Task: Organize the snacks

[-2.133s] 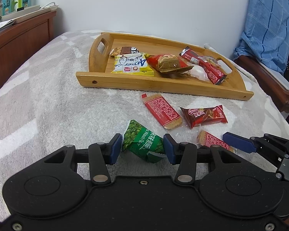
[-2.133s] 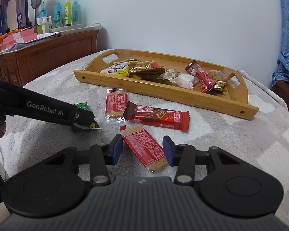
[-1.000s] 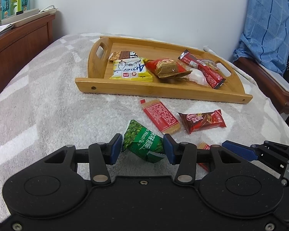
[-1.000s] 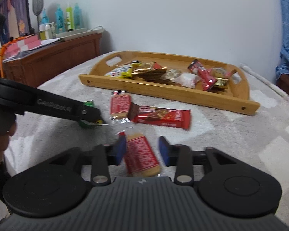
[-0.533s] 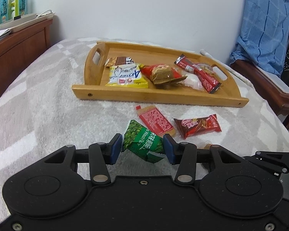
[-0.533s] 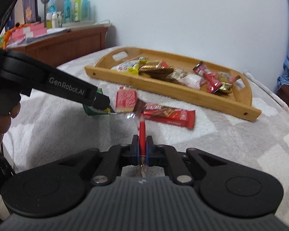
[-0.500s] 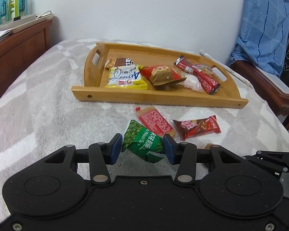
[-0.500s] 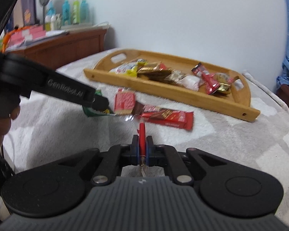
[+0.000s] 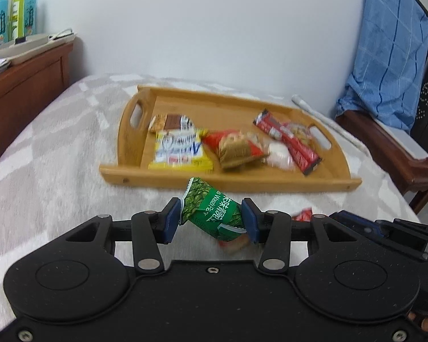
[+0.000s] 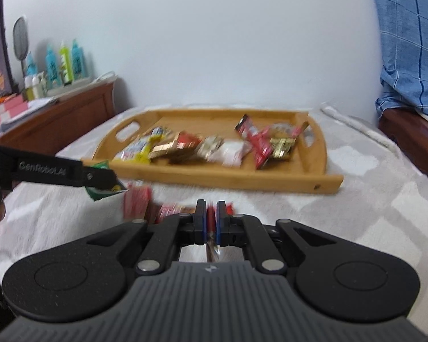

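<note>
Left gripper (image 9: 211, 219) clamped on a green snack packet (image 9: 214, 211), pads pressing both crumpled ends; packet held clear of the blanket (image 9: 57, 171), just in front of the near rim of the wooden tray (image 9: 242, 183). Same gripper seen from the right wrist view (image 10: 111, 182), green packet (image 10: 104, 192) at its tip.

Right gripper (image 10: 211, 222) pinched tight on a thin red wafer packet (image 10: 211, 216), seen edge-on between the blue pads; clear wrapper end trails back below the jaws.

Tray sits on the blanket toward the wall, handle cut-outs at both ends. Inside: yellow packet (image 9: 179, 154), brown-and-white bar (image 9: 171, 121) behind it, red pouch with brown contents (image 9: 234, 148), white packet (image 9: 279, 154), long red bar (image 9: 294, 148).

On the blanket in front of the tray, two more red packets: one flat (image 10: 135, 202), one beside it (image 10: 171, 209), both blurred. Wooden cabinet (image 9: 22, 91) at left with bottles (image 9: 14, 11) on top. Blue cloth (image 9: 391, 45) draped at right.
</note>
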Available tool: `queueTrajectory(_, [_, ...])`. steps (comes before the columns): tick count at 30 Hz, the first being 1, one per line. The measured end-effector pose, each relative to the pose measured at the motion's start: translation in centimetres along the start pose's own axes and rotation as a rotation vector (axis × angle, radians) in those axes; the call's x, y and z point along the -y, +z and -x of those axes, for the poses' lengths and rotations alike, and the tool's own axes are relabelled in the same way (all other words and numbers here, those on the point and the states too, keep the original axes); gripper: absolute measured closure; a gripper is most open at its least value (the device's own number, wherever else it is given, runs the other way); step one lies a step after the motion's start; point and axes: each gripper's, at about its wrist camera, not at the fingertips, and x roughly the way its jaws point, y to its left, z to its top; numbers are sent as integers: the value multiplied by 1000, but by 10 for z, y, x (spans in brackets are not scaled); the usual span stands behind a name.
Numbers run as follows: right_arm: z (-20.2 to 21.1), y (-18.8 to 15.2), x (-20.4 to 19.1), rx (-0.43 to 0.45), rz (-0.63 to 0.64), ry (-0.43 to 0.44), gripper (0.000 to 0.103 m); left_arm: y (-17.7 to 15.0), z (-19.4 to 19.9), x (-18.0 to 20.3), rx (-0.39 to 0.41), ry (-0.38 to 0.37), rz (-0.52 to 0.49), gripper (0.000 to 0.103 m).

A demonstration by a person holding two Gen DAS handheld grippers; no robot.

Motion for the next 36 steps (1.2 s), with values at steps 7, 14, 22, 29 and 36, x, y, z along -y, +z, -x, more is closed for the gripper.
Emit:
queueTrajectory(7, [-16, 42, 31, 78, -99, 0, 98, 39, -12, 3, 48, -14, 1, 61])
queueTrajectory(14, [-45, 79, 63, 106, -158, -15, 100, 78, -36, 10, 75, -24, 1, 62])
queueTrajectory(22, [-9, 37, 65, -96, -149, -42, 36, 69, -42, 11, 61, -33, -15, 62])
queueTrajectory(29, [23, -26, 27, -171, -93, -228, 4, 36, -36, 16, 22, -35, -48, 62])
queueTrajectory(36, [4, -38, 21, -220, -72, -359, 0, 24, -22, 12, 13, -38, -42, 62])
